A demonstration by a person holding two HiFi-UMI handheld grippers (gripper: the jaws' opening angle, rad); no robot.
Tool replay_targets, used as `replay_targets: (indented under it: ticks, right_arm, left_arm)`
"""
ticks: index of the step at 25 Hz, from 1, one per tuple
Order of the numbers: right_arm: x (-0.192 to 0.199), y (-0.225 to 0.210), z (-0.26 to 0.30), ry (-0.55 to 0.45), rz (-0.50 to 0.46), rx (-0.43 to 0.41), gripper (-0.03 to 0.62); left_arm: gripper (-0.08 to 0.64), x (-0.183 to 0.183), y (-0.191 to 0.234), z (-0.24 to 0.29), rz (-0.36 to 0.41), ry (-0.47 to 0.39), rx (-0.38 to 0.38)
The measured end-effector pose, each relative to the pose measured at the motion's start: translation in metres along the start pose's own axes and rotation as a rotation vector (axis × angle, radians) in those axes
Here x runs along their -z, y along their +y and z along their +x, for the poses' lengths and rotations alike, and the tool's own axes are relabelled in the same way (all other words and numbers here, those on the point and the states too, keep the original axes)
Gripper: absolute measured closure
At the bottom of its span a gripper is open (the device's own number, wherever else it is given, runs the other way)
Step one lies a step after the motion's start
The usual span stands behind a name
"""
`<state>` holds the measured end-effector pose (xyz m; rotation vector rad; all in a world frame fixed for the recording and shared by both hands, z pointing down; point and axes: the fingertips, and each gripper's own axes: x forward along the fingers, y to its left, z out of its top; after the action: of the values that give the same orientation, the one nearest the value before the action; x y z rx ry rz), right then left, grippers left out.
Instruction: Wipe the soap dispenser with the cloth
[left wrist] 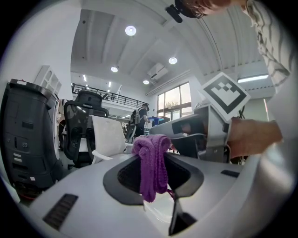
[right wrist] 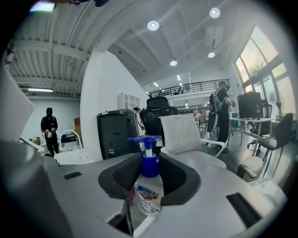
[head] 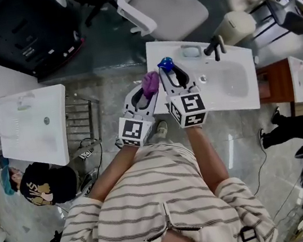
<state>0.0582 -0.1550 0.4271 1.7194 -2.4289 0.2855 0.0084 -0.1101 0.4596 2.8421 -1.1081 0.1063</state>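
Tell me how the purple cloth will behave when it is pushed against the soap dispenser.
The purple cloth is probably floppy: it hangs bunched and folded between the jaws holding it. It looks knitted and light, so it should squash against the soap dispenser rather than shove it.

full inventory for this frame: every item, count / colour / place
soap dispenser: 1, clear bottle with blue pump, between the right gripper's jaws
cloth: 1, purple, bunched in the left gripper's jaws
sink: 1, white, below both grippers
faucet: 1, black, at the sink's far edge
second sink: 1, white, left in the head view
office chair: 1, white, beyond the sink
bystander: 1, dark clothes, lower left in the head view
left gripper: 1, grey, shut on the cloth
right gripper: 1, grey, shut on the soap dispenser
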Motion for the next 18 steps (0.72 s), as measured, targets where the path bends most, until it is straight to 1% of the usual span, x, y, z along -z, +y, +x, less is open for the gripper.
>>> replay_targets:
  ticks: [4,13,18]
  right_arm:
    - [0.001,0.0,-0.002,0.004,0.01,-0.004,0.462]
    - [0.001,0.002,-0.005,0.014,0.011,0.002,0.462]
    - [0.001,0.0,-0.01,0.015,0.009,0.005,0.46]
  left_arm:
    - [0.447,-0.001,-0.01,0.001,0.01,-0.007,0.031]
    - [0.446,0.001,-0.016,0.003,0.006,-0.011,0.062]
    - [0.446,0.004,-0.024,0.004,0.014,-0.012,0.094]
